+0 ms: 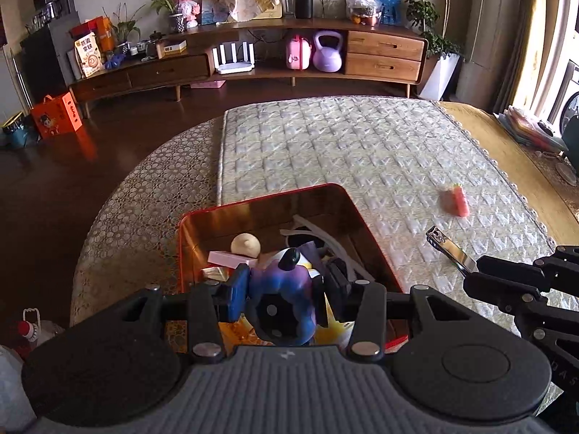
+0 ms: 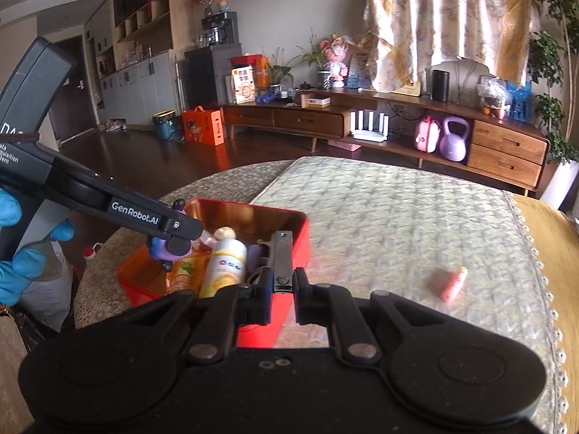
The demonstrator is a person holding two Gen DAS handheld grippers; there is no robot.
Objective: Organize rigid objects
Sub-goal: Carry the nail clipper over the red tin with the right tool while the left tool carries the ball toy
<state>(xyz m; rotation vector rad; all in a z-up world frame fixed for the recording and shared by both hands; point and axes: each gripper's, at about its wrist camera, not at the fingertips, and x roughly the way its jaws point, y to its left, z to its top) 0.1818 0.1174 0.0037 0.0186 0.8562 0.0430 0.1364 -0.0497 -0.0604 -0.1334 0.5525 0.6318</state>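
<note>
Both grippers carry a find over the red tin.

The left gripper (image 1: pixel 278 294) has its jaws clamped on a blue-purple toy (image 1: pixel 286 289); the right gripper's (image 2: pixel 282 285) jaws are nearly closed on a metal nail clipper (image 2: pixel 282 256). Both hang above the red tin (image 2: pixel 253 213) at the desk's near-left edge, probably to drop them in. A pink piece (image 2: pixel 452 284) lies out on the quilted mat (image 2: pixel 398 217).

A blue-and-purple toy figure (image 1: pixel 280 289) with black spots hangs clamped over an open red tin (image 1: pixel 376 249), while a steel nail clipper (image 1: pixel 450 249) is held level just beside the tin's rim. The tin sits on a quilted mat (image 1: pixel 325 152), crowded with a yellow-labelled bottle (image 2: pixel 226 264), a cream bun-shaped piece (image 1: pixel 246 245) and other small items. A pink carrot-shaped toy (image 1: pixel 456 200) lies apart on the mat.
</note>
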